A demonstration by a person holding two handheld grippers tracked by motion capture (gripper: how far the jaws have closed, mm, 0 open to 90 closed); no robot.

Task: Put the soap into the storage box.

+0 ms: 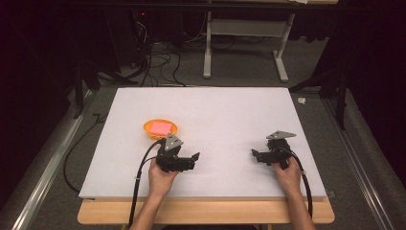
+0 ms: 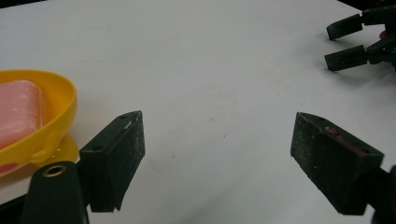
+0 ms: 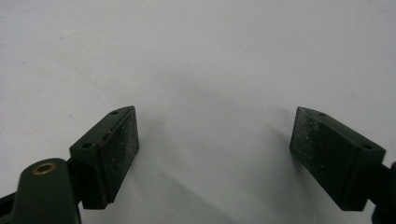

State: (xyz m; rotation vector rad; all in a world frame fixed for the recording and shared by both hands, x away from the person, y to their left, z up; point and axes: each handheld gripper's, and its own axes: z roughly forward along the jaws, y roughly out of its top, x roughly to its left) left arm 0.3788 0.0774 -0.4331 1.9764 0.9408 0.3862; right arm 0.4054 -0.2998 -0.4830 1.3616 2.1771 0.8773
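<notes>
An orange-yellow bowl sits on the white board and holds a pink block. My left gripper lies just in front of the bowl and to its right, jaws pointing right, open with nothing between them. In the left gripper view the bowl and pink block are at the left edge, outside the left gripper. My right gripper rests at the right of the board, jaws pointing left, open and empty. The right gripper has bare white surface between its jaws.
The white board covers a wooden table whose front edge lies near the hands. In the left gripper view the right gripper sits far off at the top right. Behind the board are floor cables and a white desk frame.
</notes>
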